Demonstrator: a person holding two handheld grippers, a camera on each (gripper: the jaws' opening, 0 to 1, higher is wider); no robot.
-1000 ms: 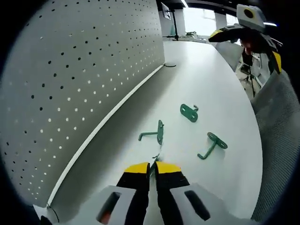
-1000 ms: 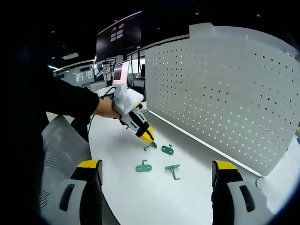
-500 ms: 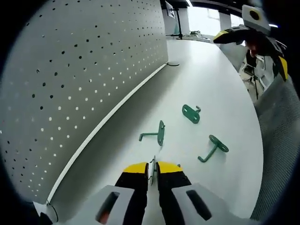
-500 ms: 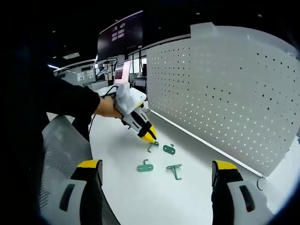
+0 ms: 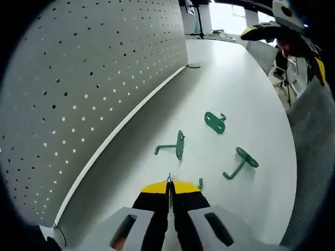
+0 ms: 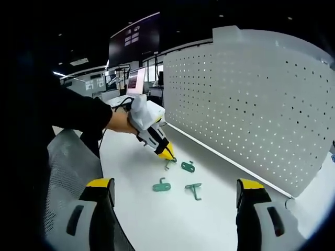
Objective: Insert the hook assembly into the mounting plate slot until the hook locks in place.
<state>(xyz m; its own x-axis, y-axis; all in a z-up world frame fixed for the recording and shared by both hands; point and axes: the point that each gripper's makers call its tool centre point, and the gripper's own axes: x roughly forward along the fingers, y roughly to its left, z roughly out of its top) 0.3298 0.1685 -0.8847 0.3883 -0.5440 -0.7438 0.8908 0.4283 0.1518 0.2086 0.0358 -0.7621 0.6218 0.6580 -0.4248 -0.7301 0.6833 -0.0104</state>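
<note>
The left gripper (image 5: 168,184) was clamped on what looked like a thin green hook (image 6: 167,163), lifted just off the white table (image 5: 246,94). The right gripper (image 6: 175,196) hung with jaws wide apart, holding nothing. Three more green hooks lay near: (image 5: 172,147), (image 5: 214,122), (image 5: 239,162). Best carried level toward the pegboard (image 5: 89,78) on the left.

A tall perforated panel (image 5: 78,89) walls one long edge of the white table (image 5: 246,83). Three green hooks (image 5: 176,146) lie near its foot, well apart from each other, with bare tabletop between them and beyond. A mesh chair back (image 6: 68,162) crowds the opposite edge.
</note>
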